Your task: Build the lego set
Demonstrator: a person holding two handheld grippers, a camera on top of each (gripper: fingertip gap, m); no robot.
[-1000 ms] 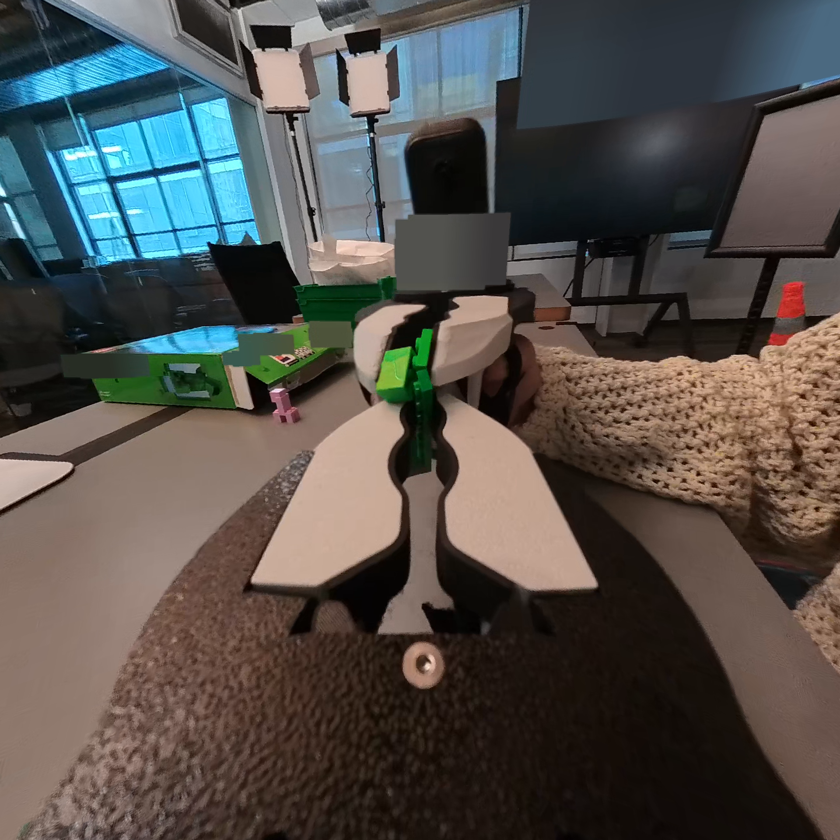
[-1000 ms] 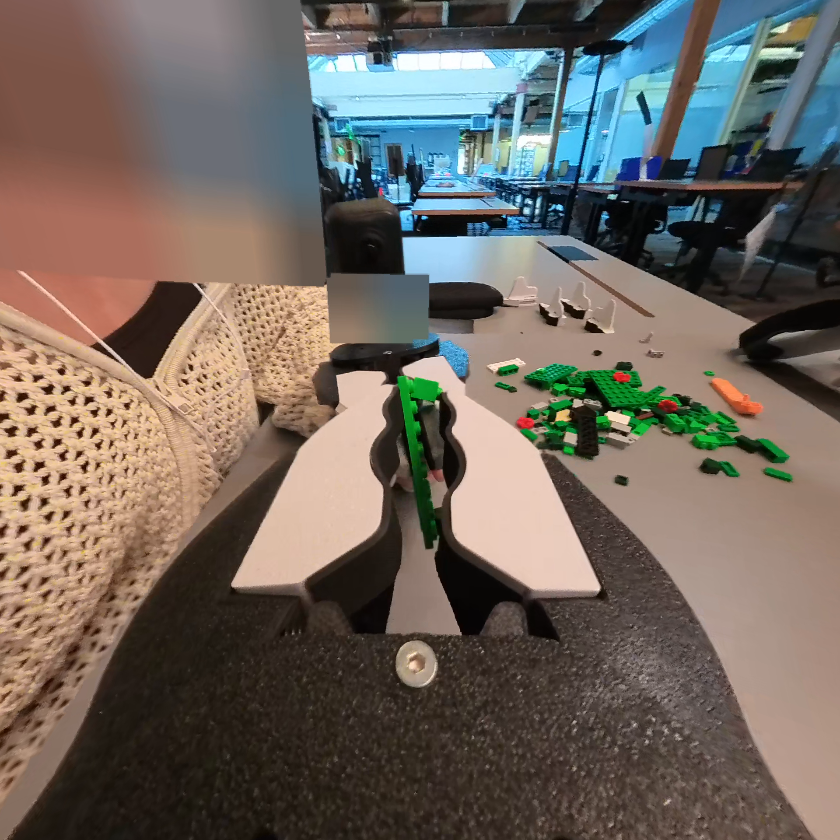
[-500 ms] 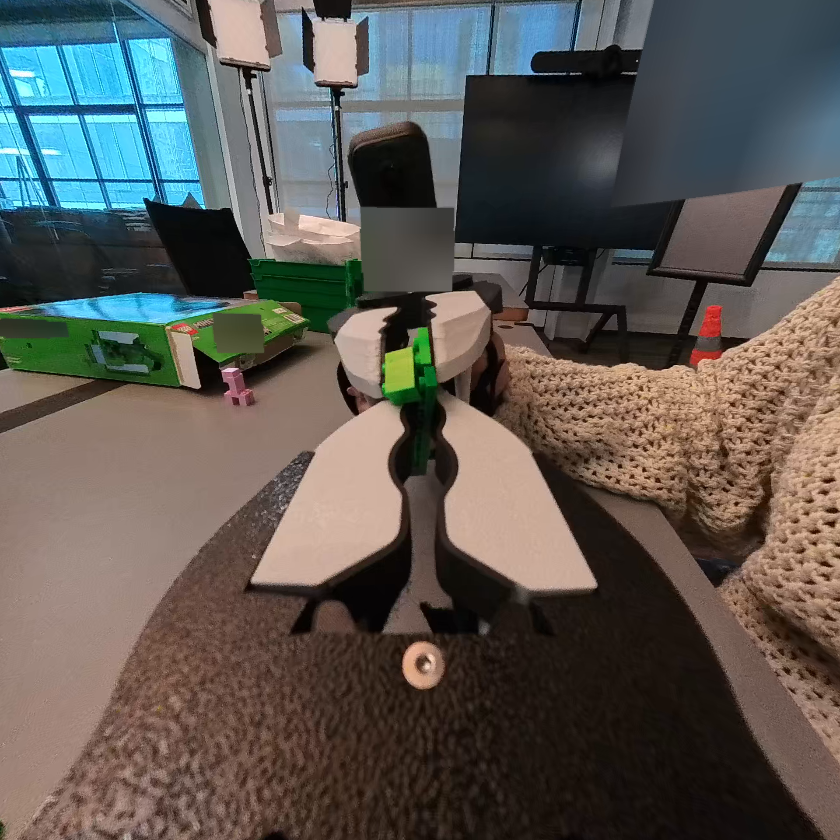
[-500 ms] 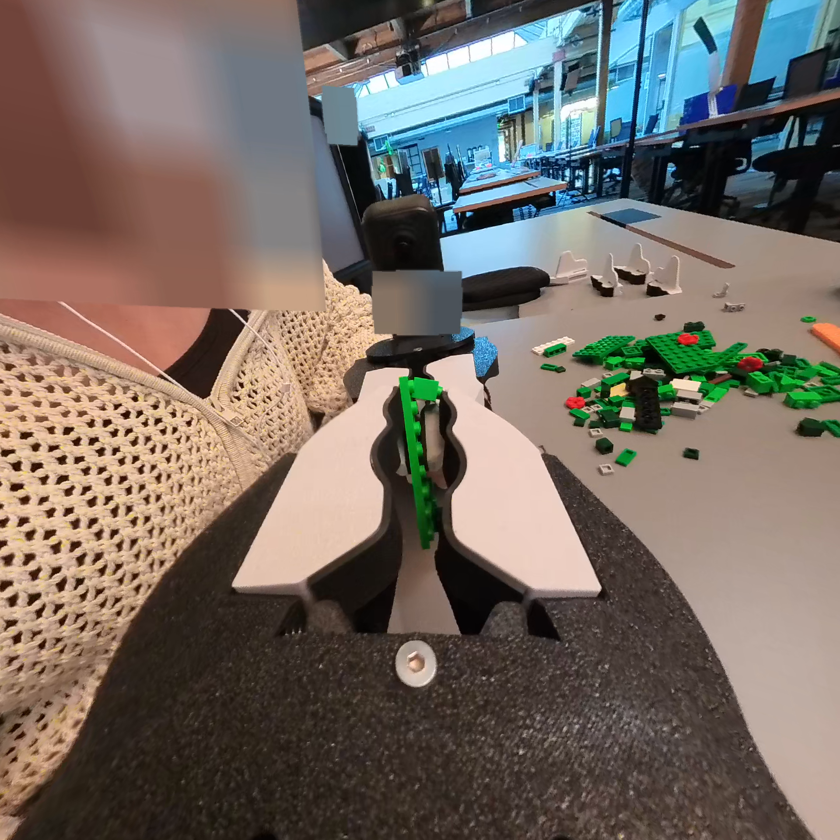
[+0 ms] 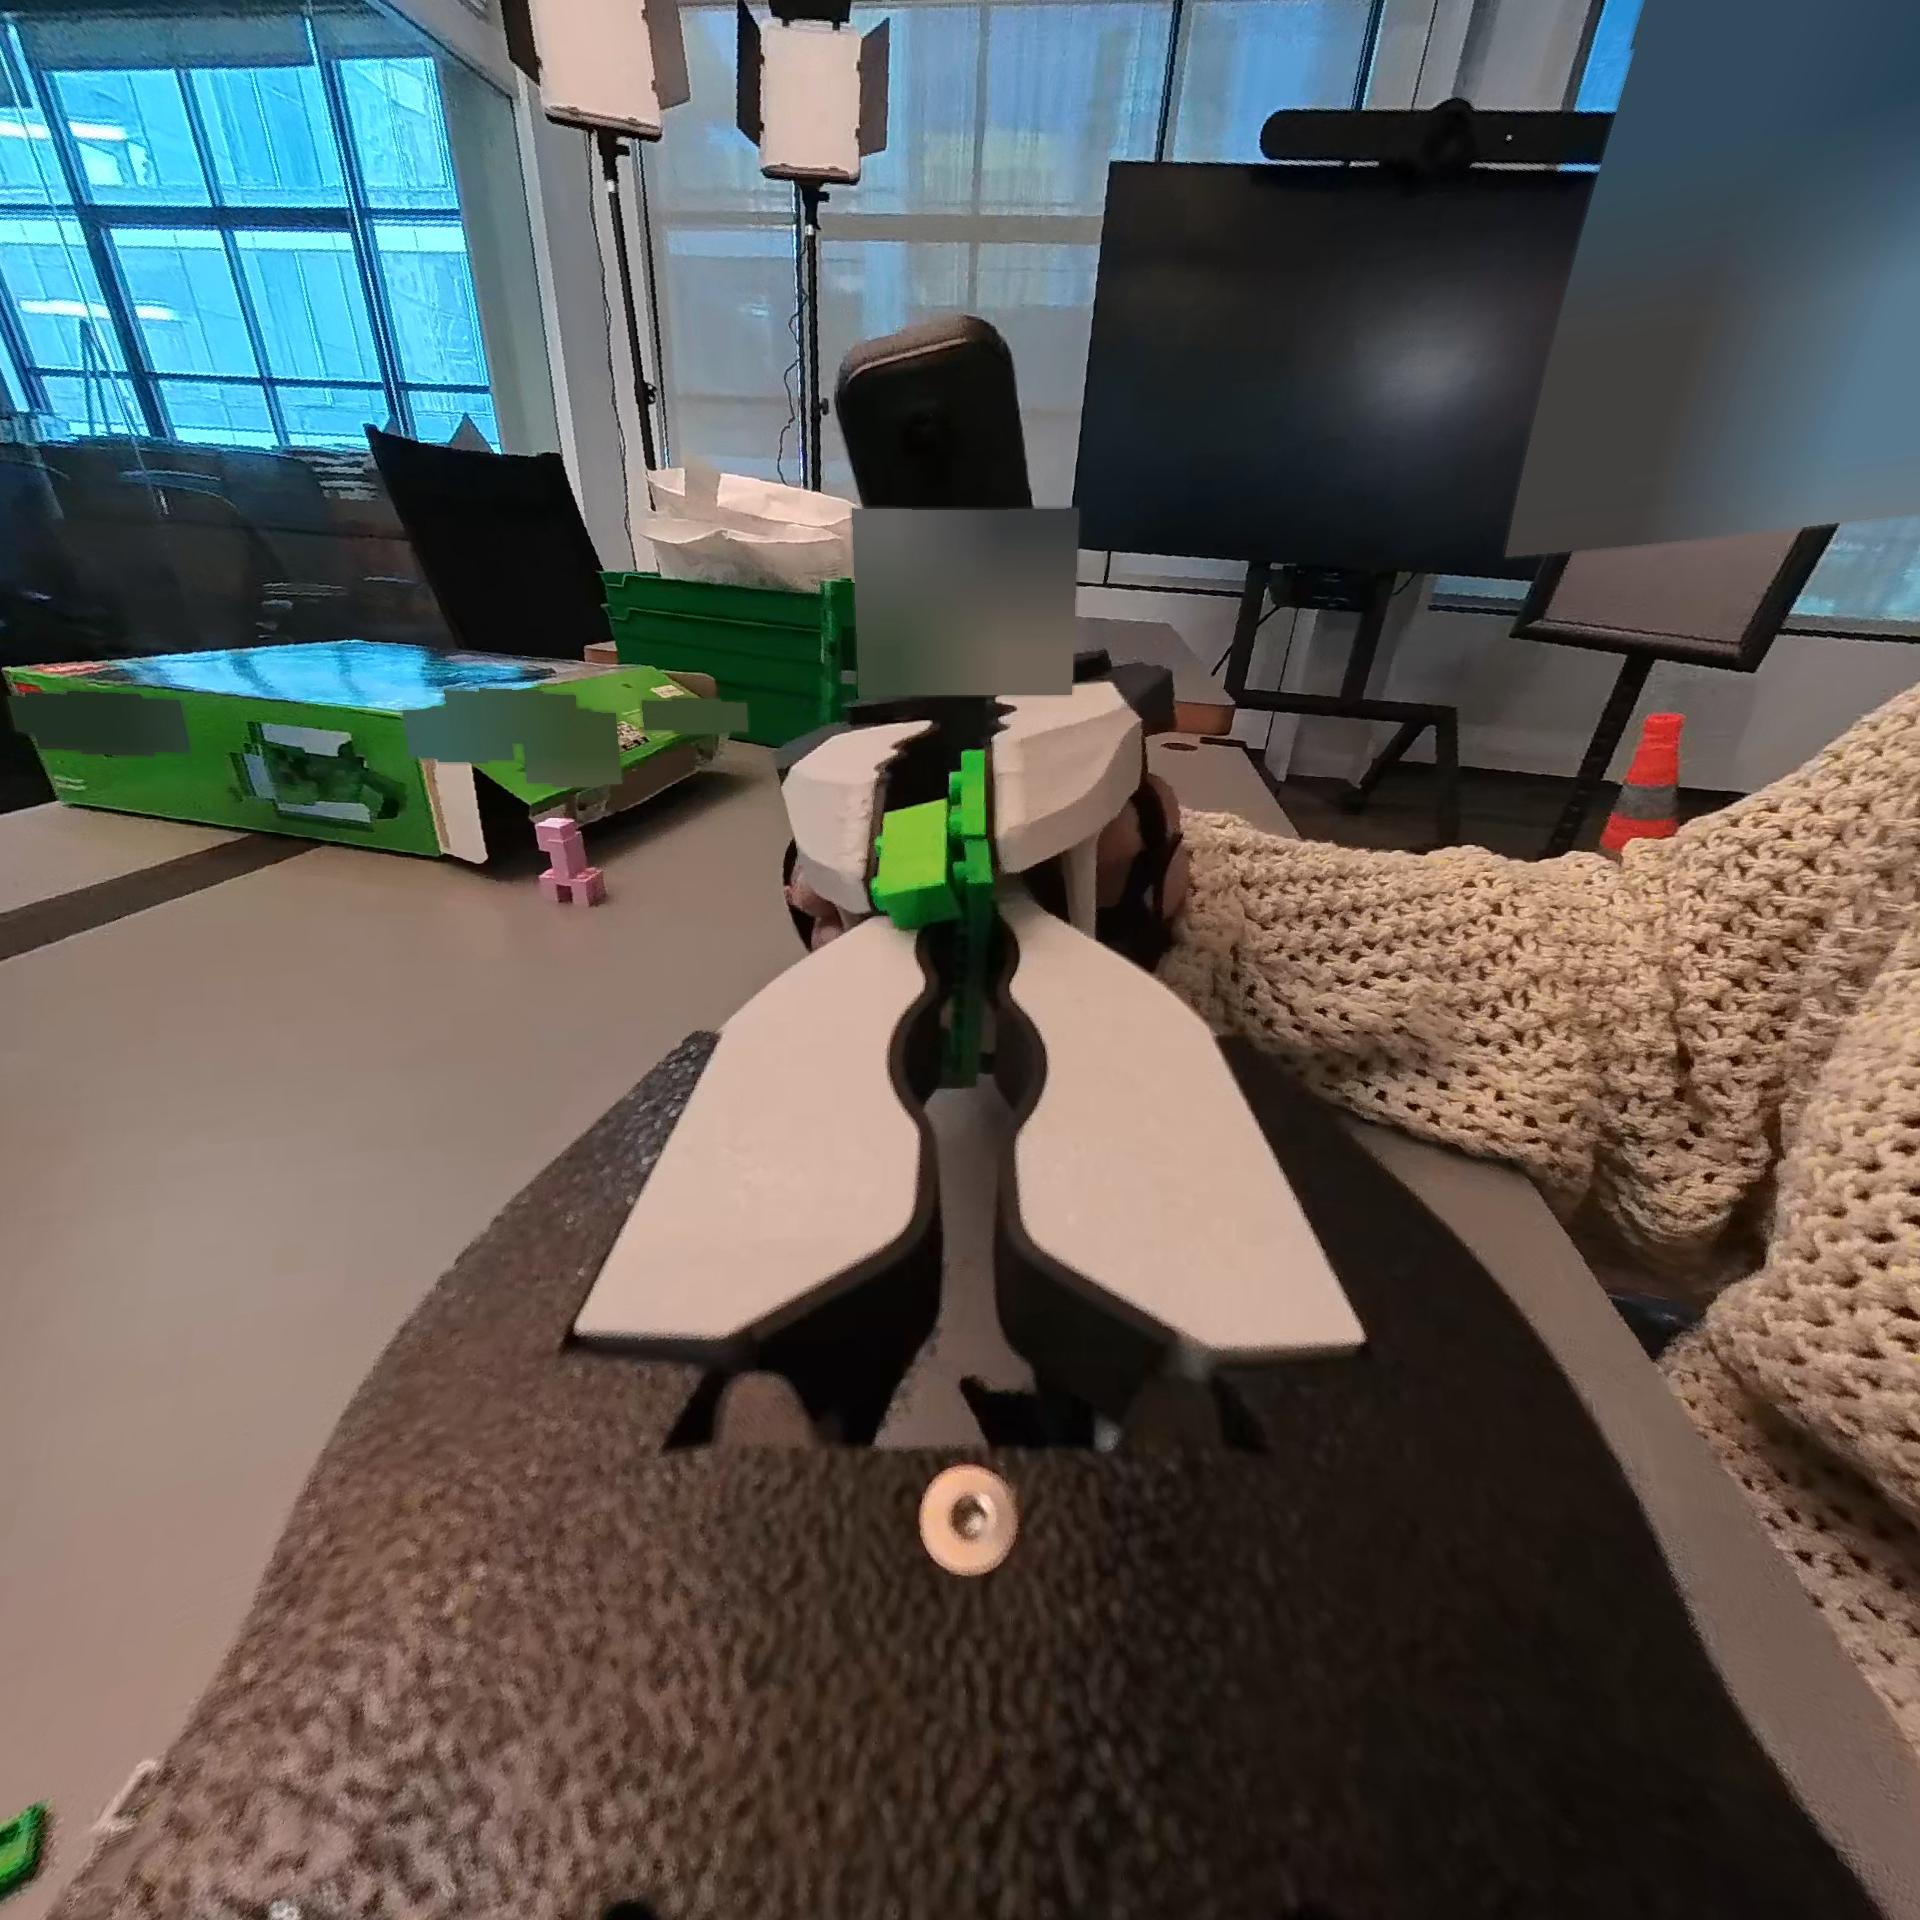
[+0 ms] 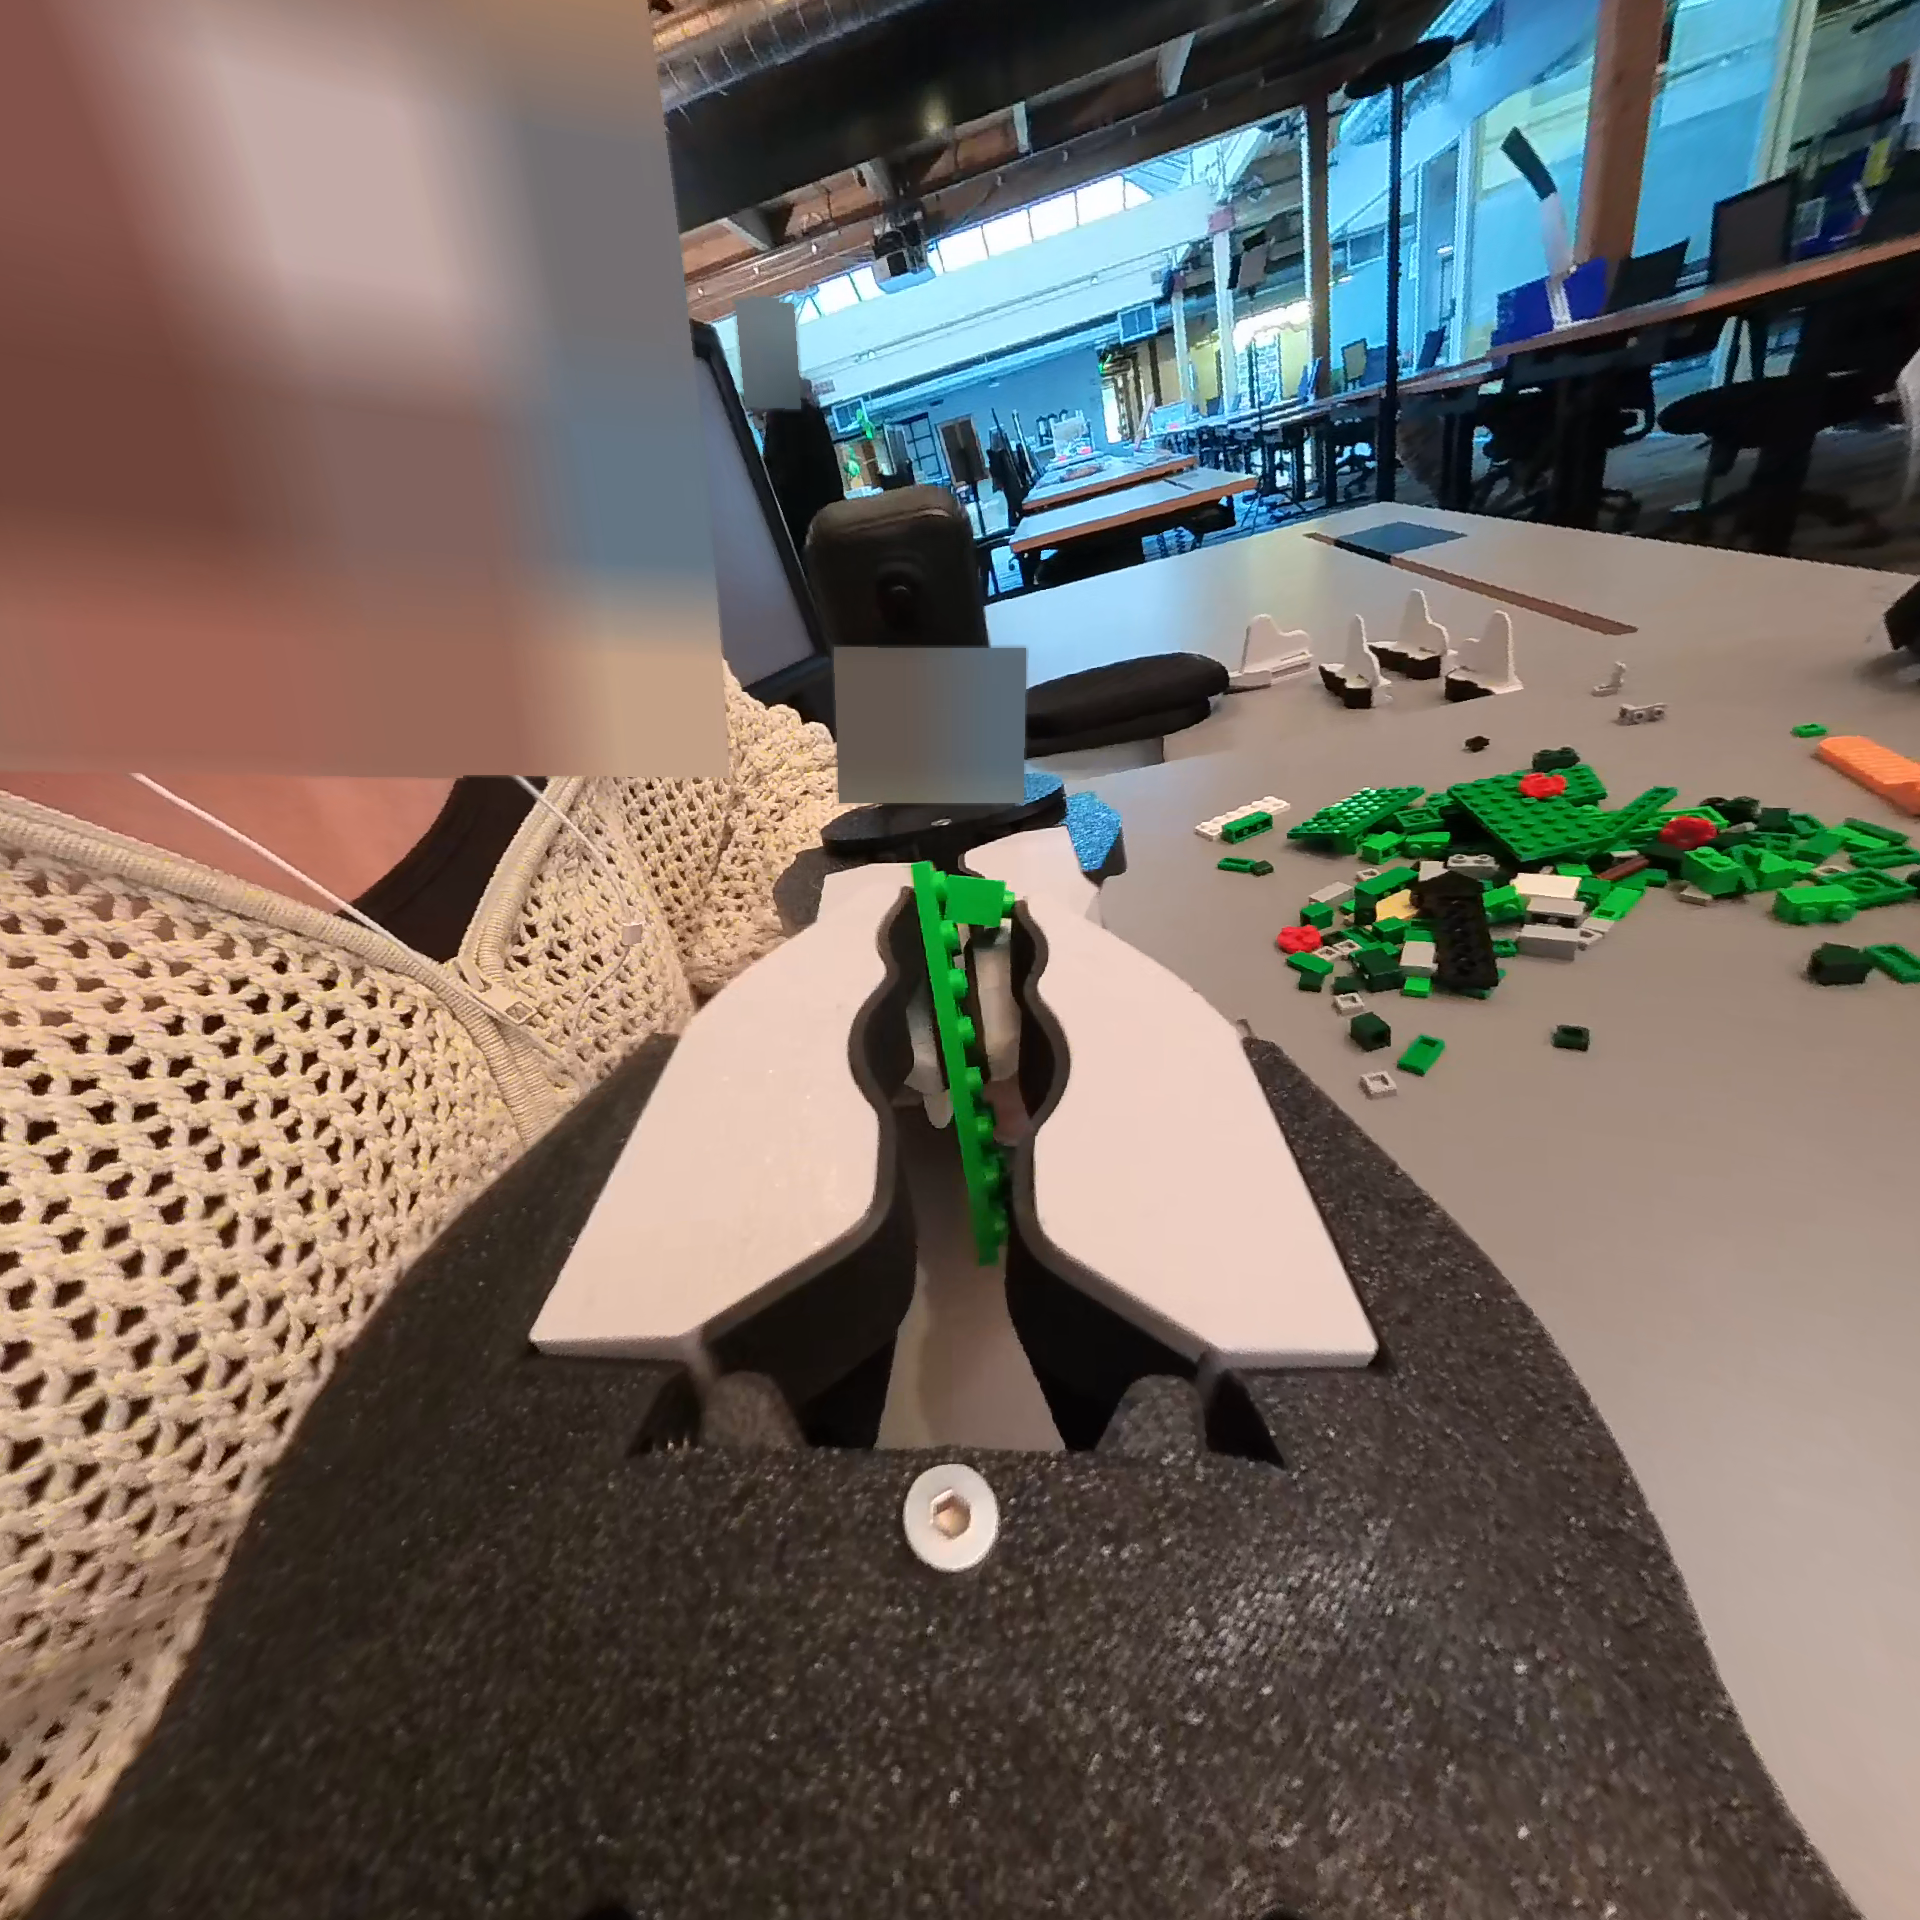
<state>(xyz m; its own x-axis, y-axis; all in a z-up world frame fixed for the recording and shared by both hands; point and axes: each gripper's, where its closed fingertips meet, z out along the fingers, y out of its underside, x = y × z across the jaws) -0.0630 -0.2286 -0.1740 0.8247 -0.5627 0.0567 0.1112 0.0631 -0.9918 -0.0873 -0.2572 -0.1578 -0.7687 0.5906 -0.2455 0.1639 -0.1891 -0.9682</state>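
Plate [image 6: 961, 1049] (green, edge-on) sits above the table [image 5: 312, 1091], clamped between both grippers: left [image 5: 961, 956] and right [image 6: 956, 935] meet tip to tip, each pinching it. Loose bricks [image 6: 1538, 883] lie on the table beyond.

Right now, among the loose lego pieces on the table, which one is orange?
The flat orange piece at the far right edge of the right wrist view, beyond the green brick pile. It lies apart; the pile's pieces are green, grey, black or red.

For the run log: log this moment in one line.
left gripper: shut on green plate | right gripper: shut on same plate | loose bricks: on table
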